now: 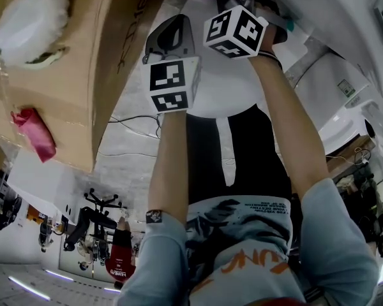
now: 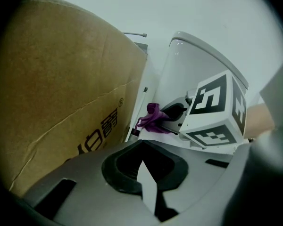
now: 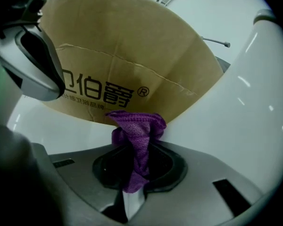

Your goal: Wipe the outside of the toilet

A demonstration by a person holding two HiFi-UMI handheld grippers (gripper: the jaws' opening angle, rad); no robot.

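The right gripper (image 3: 132, 173) has its jaws clamped on a purple cloth (image 3: 137, 133), which bunches out past the tips in a loose wad. The left gripper (image 2: 148, 182) has its jaws pressed together with nothing between them, and it hangs just beside the right one.

The cloth sits at the toilet (image 3: 247, 121), near where the white tank meets the lower body, on the side that faces the cardboard box (image 3: 127, 55). The box stands close against that side and leaves only a narrow gap.

To wipe well here, I judge that the wad should be pressed flat onto the porcelain so that fabric, not the jaw tips, meets the glaze. Overlapping strokes along the curve would cover it best. The grip looks narrow, so a hard drag could pull the cloth free. The idle gripper is best held clear of the box.

No view settles whether the cloth touches the toilet or only hovers near it. In the head view the arms and both marker cubes cover most of the toilet. The cloth is cut off at that view's top edge. The toilet's base, its far side and the floor inside the gap are out of sight.
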